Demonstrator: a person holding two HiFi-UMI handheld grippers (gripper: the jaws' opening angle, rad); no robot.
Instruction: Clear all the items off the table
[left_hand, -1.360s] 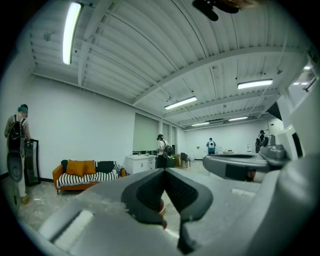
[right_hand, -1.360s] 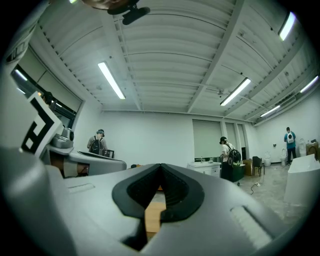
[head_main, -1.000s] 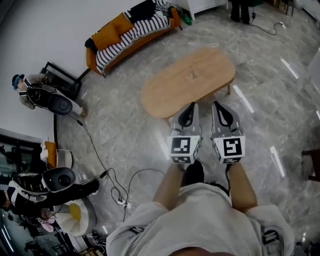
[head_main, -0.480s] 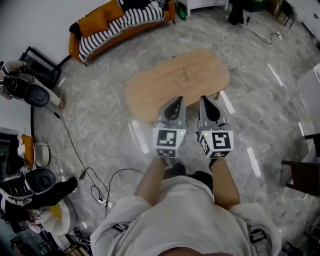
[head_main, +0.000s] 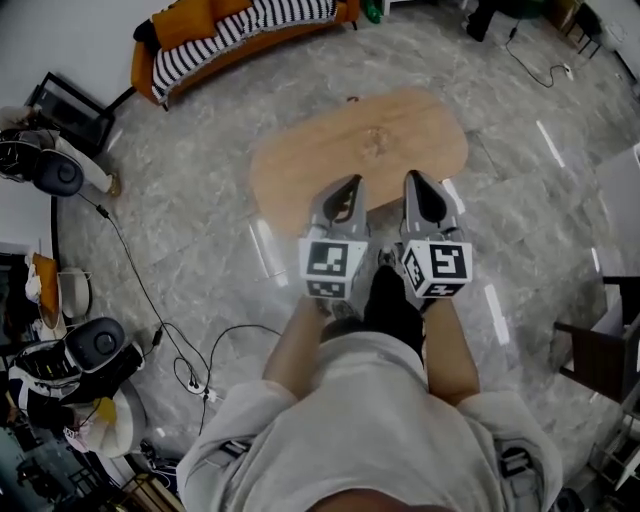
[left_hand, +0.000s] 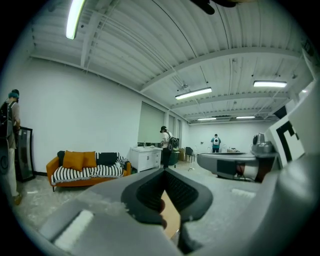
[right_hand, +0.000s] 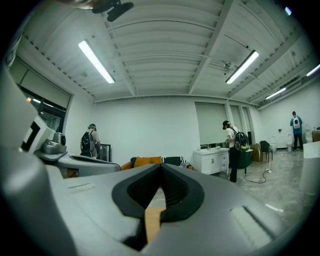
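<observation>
The oval wooden table (head_main: 360, 150) stands on the marble floor just ahead of me. Its top shows only a small faint mark (head_main: 376, 136) near the middle; what it is I cannot tell. My left gripper (head_main: 349, 182) hovers over the table's near edge, its jaws shut with nothing between them. My right gripper (head_main: 414, 178) is level beside it, also shut and empty. In the left gripper view the closed left gripper (left_hand: 162, 170) fills the lower frame, with a sliver of table (left_hand: 171, 220) showing below. The right gripper view shows the closed right gripper (right_hand: 160, 167) and a strip of table (right_hand: 152, 220).
An orange sofa (head_main: 240, 30) with a striped blanket stands beyond the table. Cables (head_main: 175, 335) and bags (head_main: 80, 355) lie on the floor at left. A dark chair (head_main: 600, 350) is at right. People stand by a white cabinet (left_hand: 145, 156).
The head view has shifted, so the table sits more central and slightly nearer. Both grippers stayed shut, side by side, and now reach over its near edge.
</observation>
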